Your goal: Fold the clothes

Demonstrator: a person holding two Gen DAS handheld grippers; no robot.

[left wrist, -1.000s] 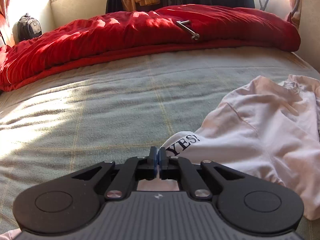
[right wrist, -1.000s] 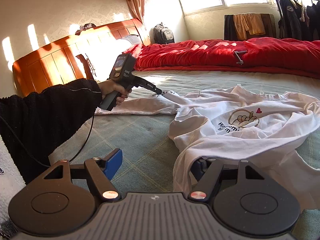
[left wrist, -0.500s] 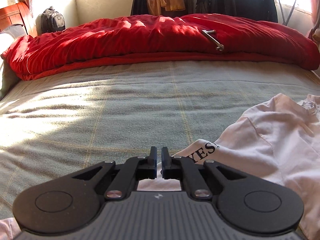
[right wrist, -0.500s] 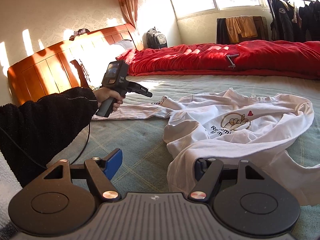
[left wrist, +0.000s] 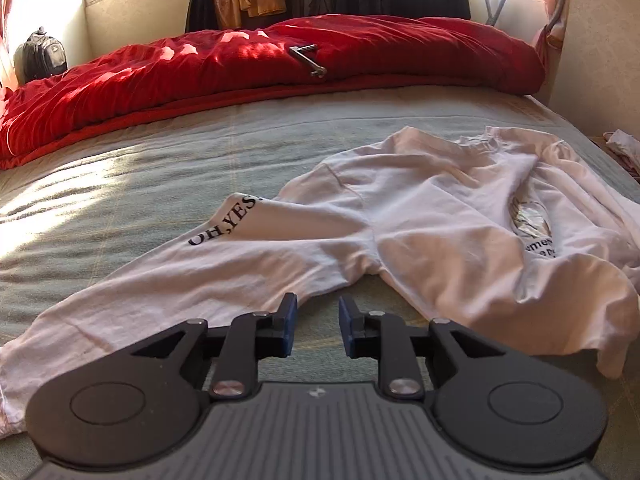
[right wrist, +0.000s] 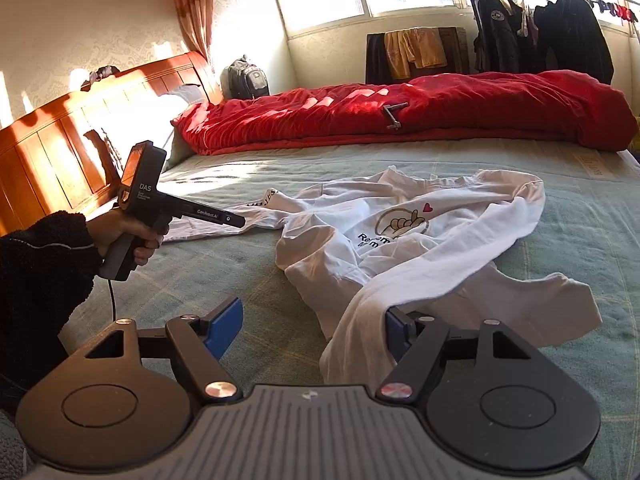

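The left gripper [left wrist: 314, 330] has its blue-padded fingers spread with a clear gap between them, pinching nothing. It hovers just at the near edge of a white long-sleeved T-shirt [left wrist: 440, 232], whose stretched-out sleeve [left wrist: 168, 280] runs from 12 o'clock toward 8 o'clock of the claw, flat on the bed. Black lettering reading "OH,YES" sits on the sleeve at about 11 o'clock. The rumpled body of the shirt lies at 1 to 2 o'clock, its printed chest graphic partly folded under.

In the right wrist view, the right gripper [right wrist: 314, 330] is opened wide. A hanging fold of the shirt [right wrist: 420, 240] lies against the inner face of its right-hand finger [right wrist: 396, 328]; the left-hand finger [right wrist: 224, 326] stands apart from the cloth, so nothing is clamped. The shirt spreads from 12 to 2 o'clock, showing a hand graphic with a small red heart. At 10 o'clock the person's hand [right wrist: 128, 236], in a black fuzzy sleeve [right wrist: 44, 280], holds the other gripper by its pistol handle, its tip over the sleeve's end.

The shirt rests on a grey-green checked bedspread [right wrist: 580, 220]. Beyond it, at 12 o'clock, a red duvet [right wrist: 400, 120] is piled along the far side, with a small metal tool [right wrist: 394, 116] lying on it. A wooden headboard [right wrist: 60, 148] stands at 10 o'clock, a grey backpack [right wrist: 245, 78] at 11 o'clock, and dark jackets on a clothes rail [right wrist: 540, 36] at 1 o'clock.
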